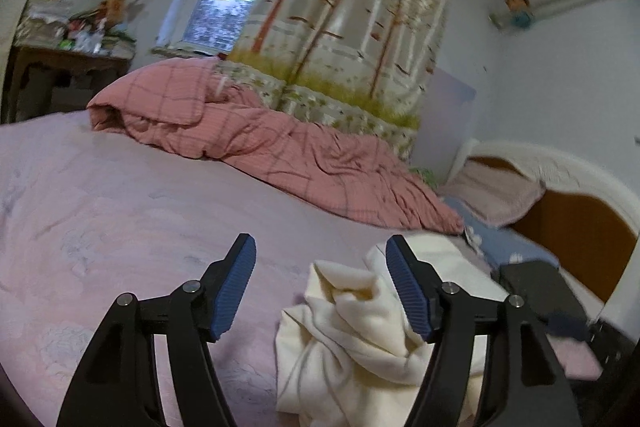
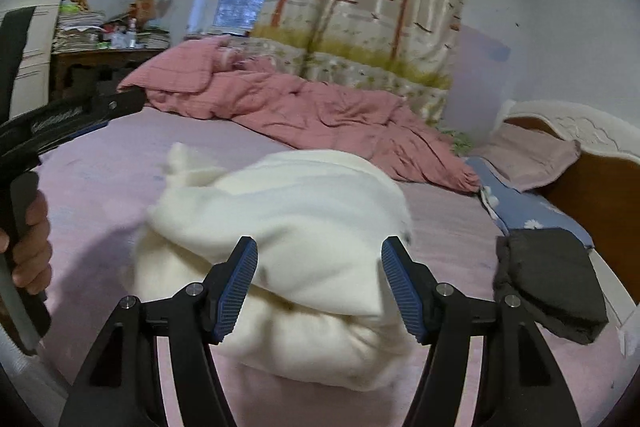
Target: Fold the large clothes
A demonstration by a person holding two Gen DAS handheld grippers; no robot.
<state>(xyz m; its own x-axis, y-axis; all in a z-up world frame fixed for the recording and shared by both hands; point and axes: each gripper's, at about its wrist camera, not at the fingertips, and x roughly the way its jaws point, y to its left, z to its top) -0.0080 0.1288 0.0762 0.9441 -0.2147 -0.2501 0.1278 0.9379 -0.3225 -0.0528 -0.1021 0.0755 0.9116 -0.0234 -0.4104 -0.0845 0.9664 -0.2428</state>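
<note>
My left tongs (image 1: 320,287) and right tongs (image 2: 319,285) both stood open, gripping nothing. The crumpled cream garment (image 2: 288,223) lay mid-frame on the pink bed (image 2: 100,187).

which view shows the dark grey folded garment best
The right wrist view: the dark grey folded garment lies whole and unblocked on the bed's right side. The left wrist view catches only a blurred part of it.

My left gripper (image 1: 320,283) and right gripper (image 2: 319,287) are showing black arms, blue ridged pads (image 2: 239,287) and shiny silver screws (image 2: 195,289).
</note>
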